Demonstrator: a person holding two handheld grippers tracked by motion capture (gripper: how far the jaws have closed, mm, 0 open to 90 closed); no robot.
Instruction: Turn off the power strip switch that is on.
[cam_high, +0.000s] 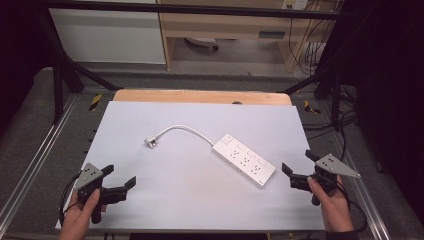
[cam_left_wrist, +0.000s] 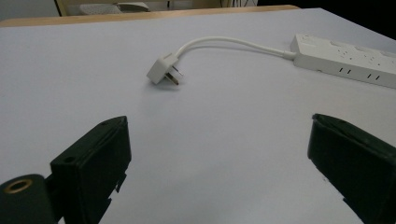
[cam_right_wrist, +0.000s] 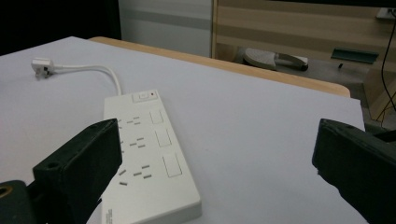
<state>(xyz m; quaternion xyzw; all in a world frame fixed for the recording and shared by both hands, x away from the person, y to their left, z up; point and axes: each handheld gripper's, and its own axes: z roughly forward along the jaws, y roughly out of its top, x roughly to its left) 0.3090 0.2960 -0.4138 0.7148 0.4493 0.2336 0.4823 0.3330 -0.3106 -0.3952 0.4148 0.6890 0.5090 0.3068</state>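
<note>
Both the left gripper (cam_high: 121, 180) and the right gripper (cam_high: 296, 167) are waiting released, jaws wide. Between them the power strip (cam_high: 243, 159) is lying flat on the tabletop (cam_high: 165, 200): probably rigid, light, slippery plastic, best gripped across its narrow sides. Beyond it, its bendy cord (cam_high: 187, 129) is ending in the plug (cam_high: 150, 142).

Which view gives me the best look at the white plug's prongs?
The left gripper view: the white plug lies close, metal prongs distinct. In the high view and right gripper view it is small, prongs barely visible.
</note>
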